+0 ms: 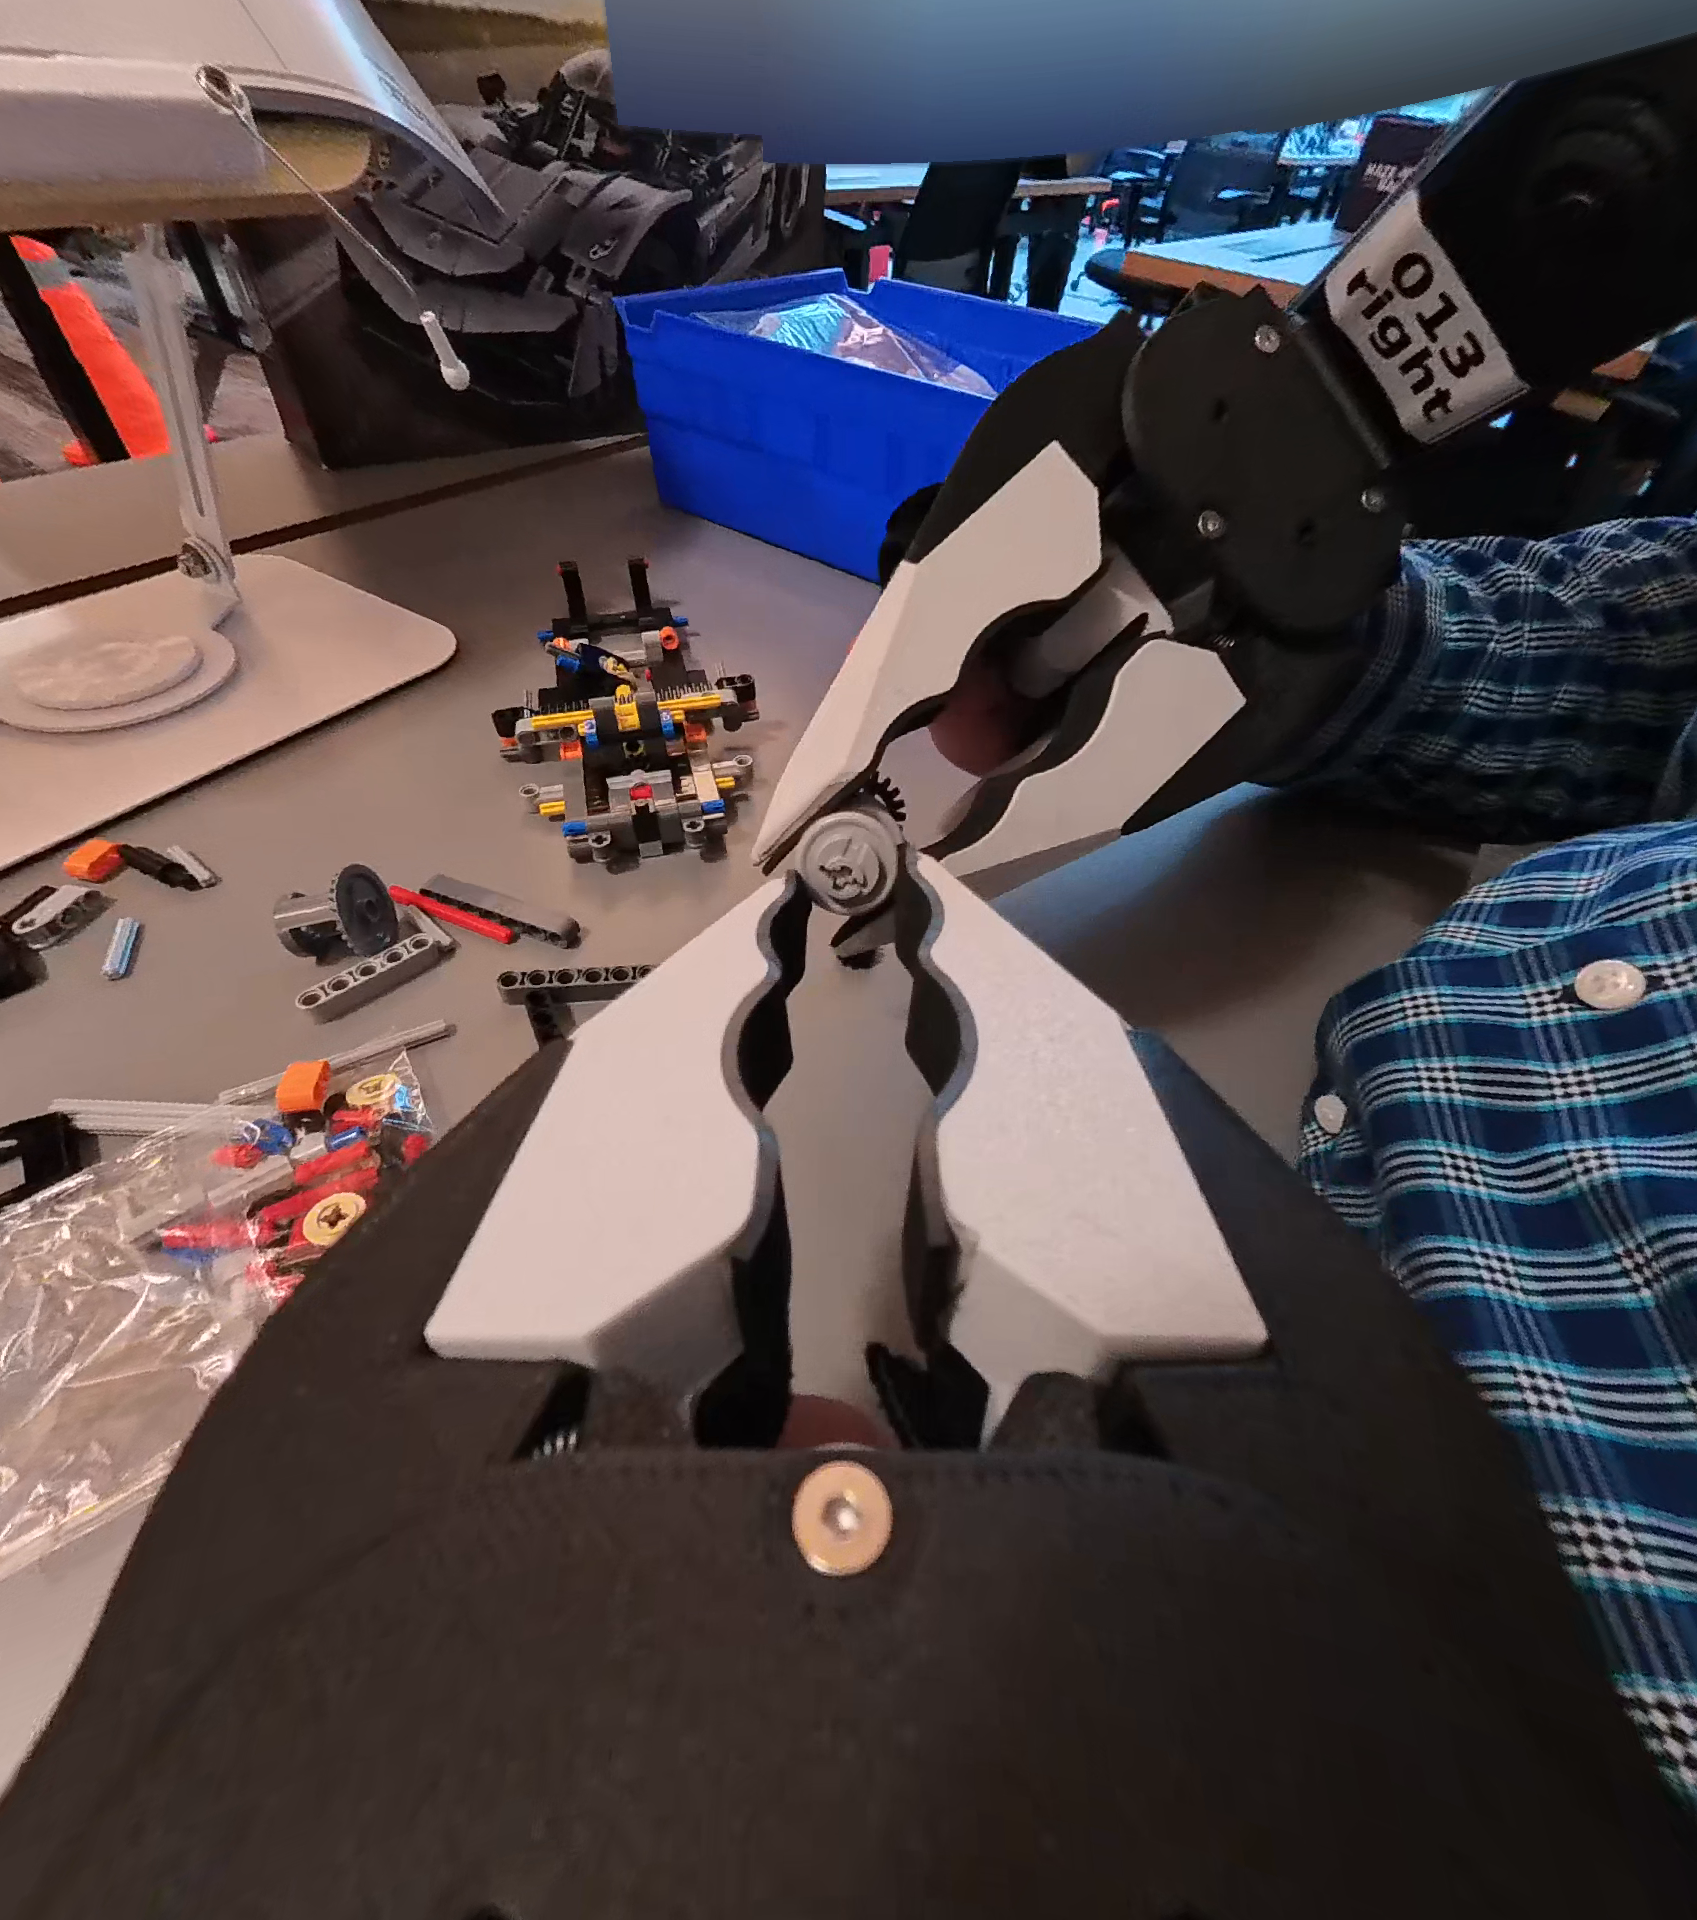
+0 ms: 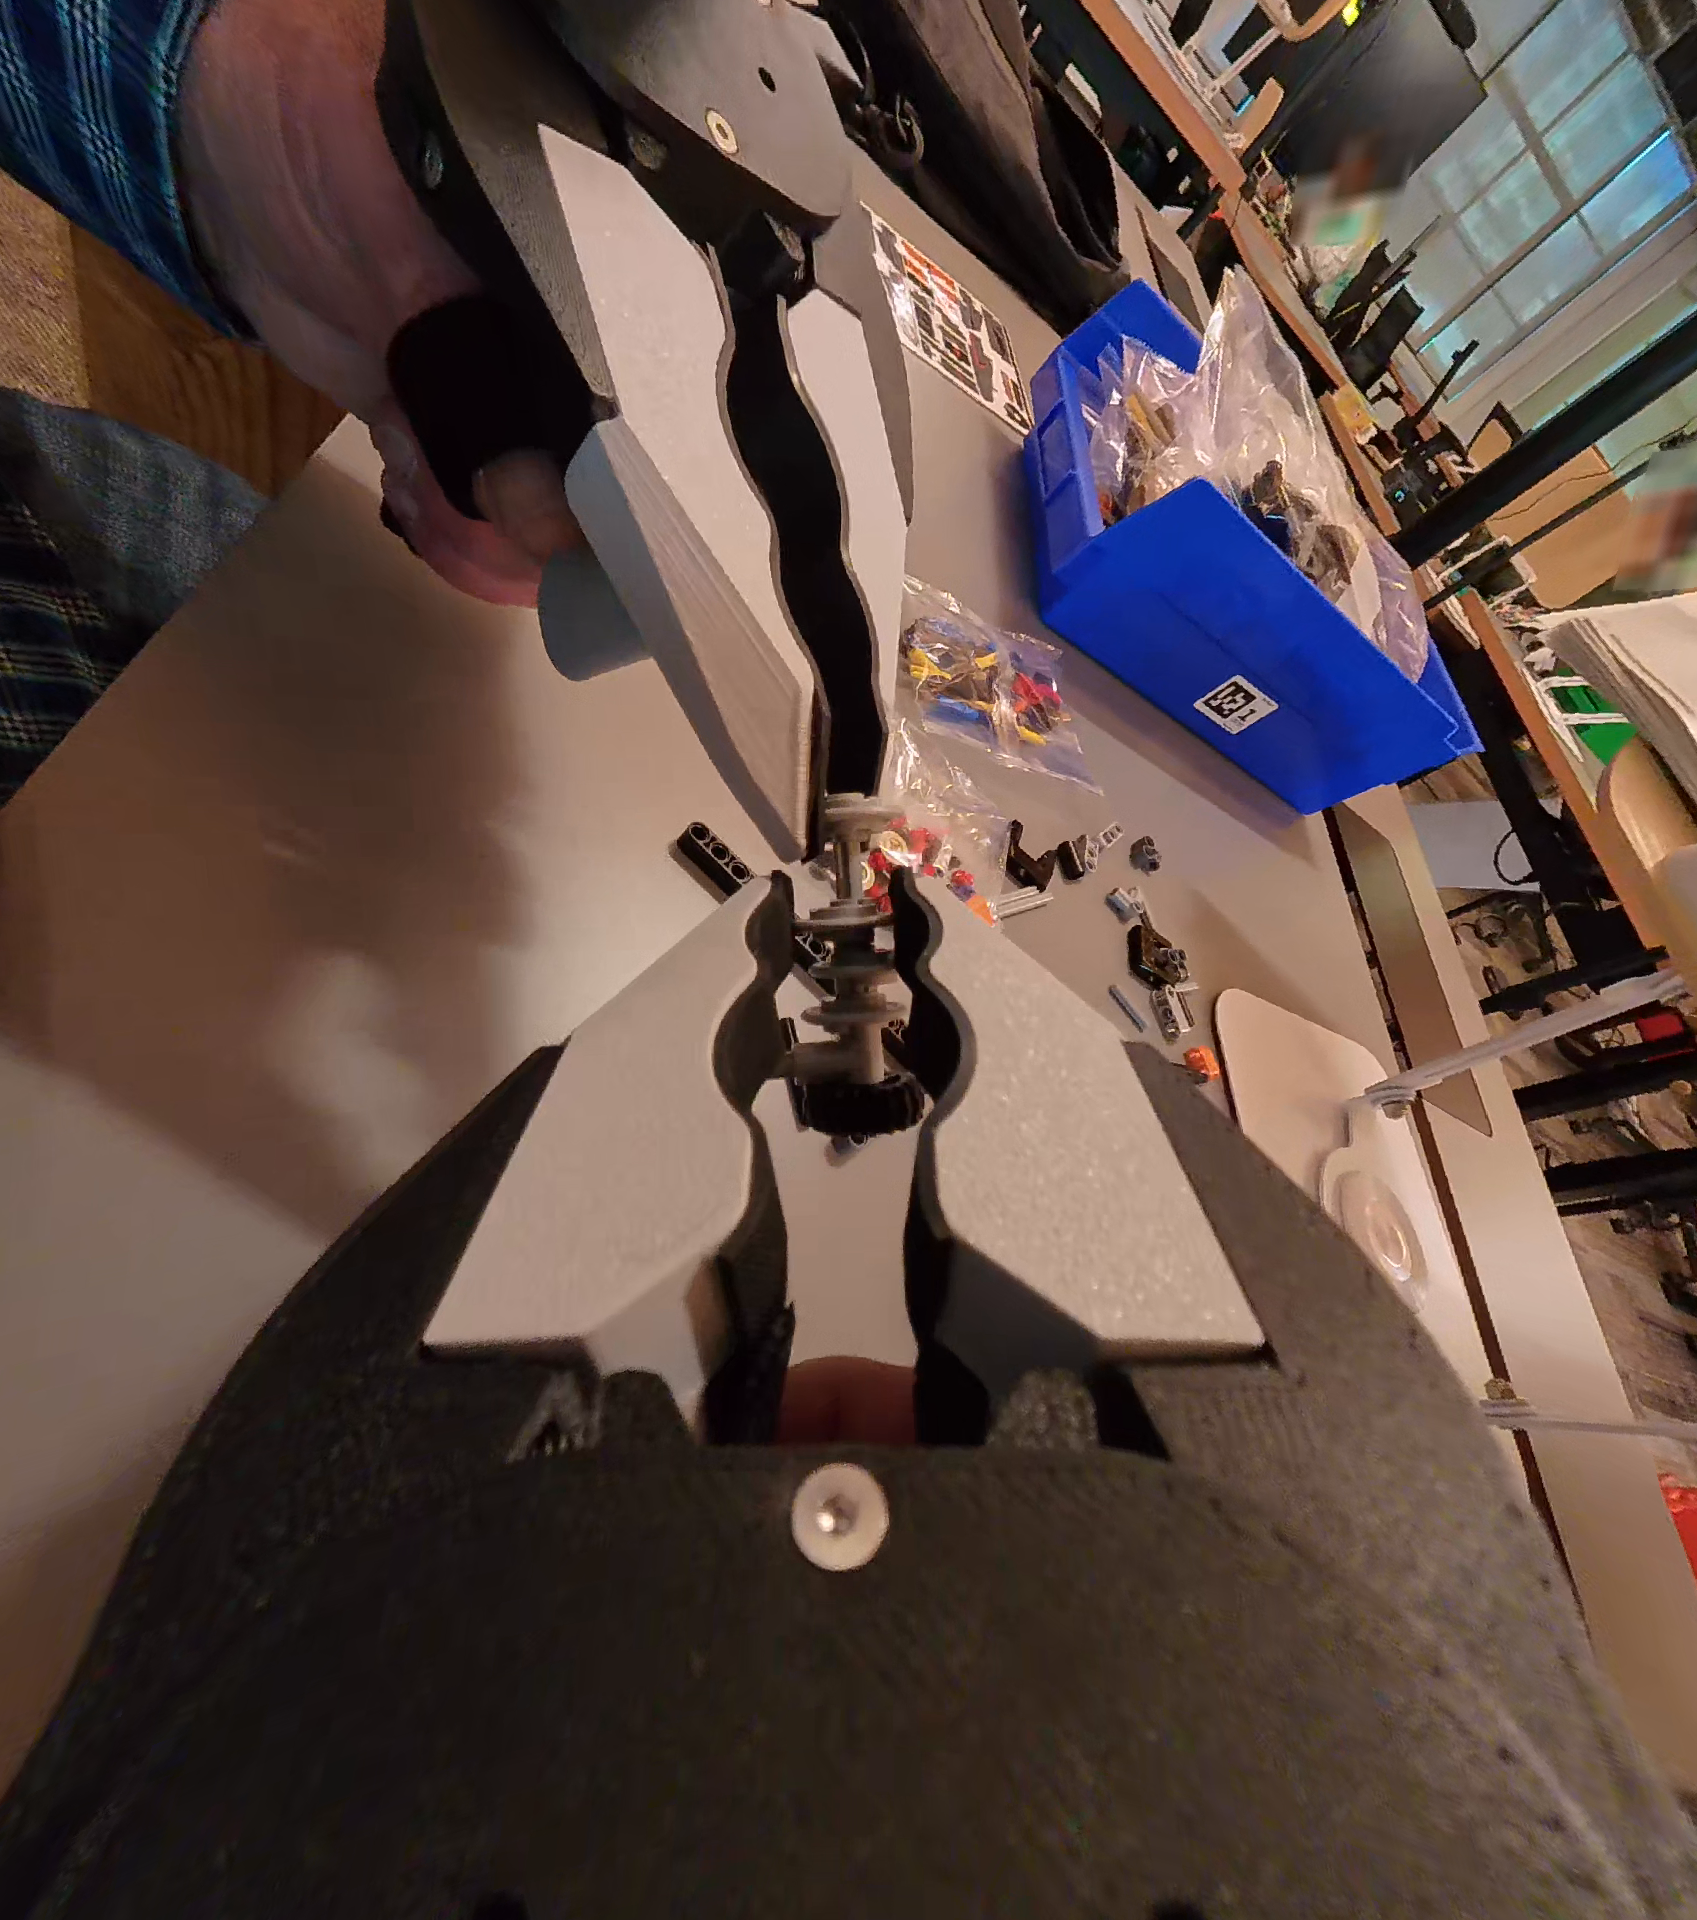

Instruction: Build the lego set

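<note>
Both grippers hold one small axle assembly [image 2: 849, 997] in the air above the grey table [image 1: 470, 520]. It is a grey axle with grey discs and a black gear [image 2: 859, 1112]. My left gripper [image 1: 849, 883] is shut on its round grey end [image 1: 849, 868]. My right gripper [image 2: 839, 894] is shut along the axle, with the gear deep between its fingers. In the left wrist view the right gripper [image 1: 865, 816] comes in from the upper right, tip to tip with the left. In the right wrist view the left gripper [image 2: 844, 816] comes down from above. The partly built black and grey chassis [image 1: 631, 717] lies on the table beyond.
Loose beams, pins and a geared piece [image 1: 356, 914] lie left of the chassis, beside an open bag of small parts [image 1: 231, 1174]. A blue bin [image 1: 802, 416] with bagged parts stands behind. A white booklet stand [image 1: 96, 665] is at the left. A sticker sheet [image 2: 948, 312] lies farther off. Both grippers' tips are close together, under 4 cm apart. Both grippers' tips are roughly 15 cm from the geared piece [image 1: 356, 914].
</note>
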Tool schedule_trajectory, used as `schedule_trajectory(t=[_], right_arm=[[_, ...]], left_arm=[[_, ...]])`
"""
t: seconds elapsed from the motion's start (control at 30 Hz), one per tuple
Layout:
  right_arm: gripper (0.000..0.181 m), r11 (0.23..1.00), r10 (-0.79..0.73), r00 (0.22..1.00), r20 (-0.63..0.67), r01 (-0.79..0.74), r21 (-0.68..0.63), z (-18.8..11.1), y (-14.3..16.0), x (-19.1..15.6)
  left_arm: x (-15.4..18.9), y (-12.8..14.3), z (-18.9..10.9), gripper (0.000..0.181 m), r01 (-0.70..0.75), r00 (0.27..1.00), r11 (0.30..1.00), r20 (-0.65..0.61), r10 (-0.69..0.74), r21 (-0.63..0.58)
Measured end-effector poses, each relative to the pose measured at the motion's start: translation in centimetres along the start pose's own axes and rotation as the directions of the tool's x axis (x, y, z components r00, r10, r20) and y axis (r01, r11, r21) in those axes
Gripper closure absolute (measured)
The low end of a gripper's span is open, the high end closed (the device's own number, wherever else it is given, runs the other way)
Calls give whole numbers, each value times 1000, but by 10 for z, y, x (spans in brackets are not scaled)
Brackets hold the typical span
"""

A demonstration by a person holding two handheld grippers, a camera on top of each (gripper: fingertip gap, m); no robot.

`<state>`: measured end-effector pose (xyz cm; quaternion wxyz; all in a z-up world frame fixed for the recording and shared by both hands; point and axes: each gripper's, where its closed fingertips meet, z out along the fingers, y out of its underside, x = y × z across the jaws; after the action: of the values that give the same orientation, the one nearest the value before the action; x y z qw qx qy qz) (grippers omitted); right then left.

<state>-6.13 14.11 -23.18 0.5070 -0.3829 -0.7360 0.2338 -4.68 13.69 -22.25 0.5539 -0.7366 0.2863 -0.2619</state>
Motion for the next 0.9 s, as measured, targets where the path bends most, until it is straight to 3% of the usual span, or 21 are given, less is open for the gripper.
schedule_trajectory(t=[0.4, 0.7, 0.83, 0.9], right_arm=[[165, 999, -37, 999, 4, 37, -21, -2, 7, -9], [165, 997, -59, 998, -23, 57, -55, -3, 19, -11], [165, 999, 8, 1000, 3, -8, -47, -3, 21, -13], [165, 999, 34, 999, 20, -33, -43, -4, 22, -14]], left_arm=[[6, 8, 4, 167, 252, 964, 967, -106, -246, 46], [6, 16, 13, 166, 395, 909, 919, -141, -393, -17], [6, 17, 14, 167, 344, 934, 939, -99, -343, -15], [6, 18, 15, 167, 235, 971, 972, -48, -236, -25]])
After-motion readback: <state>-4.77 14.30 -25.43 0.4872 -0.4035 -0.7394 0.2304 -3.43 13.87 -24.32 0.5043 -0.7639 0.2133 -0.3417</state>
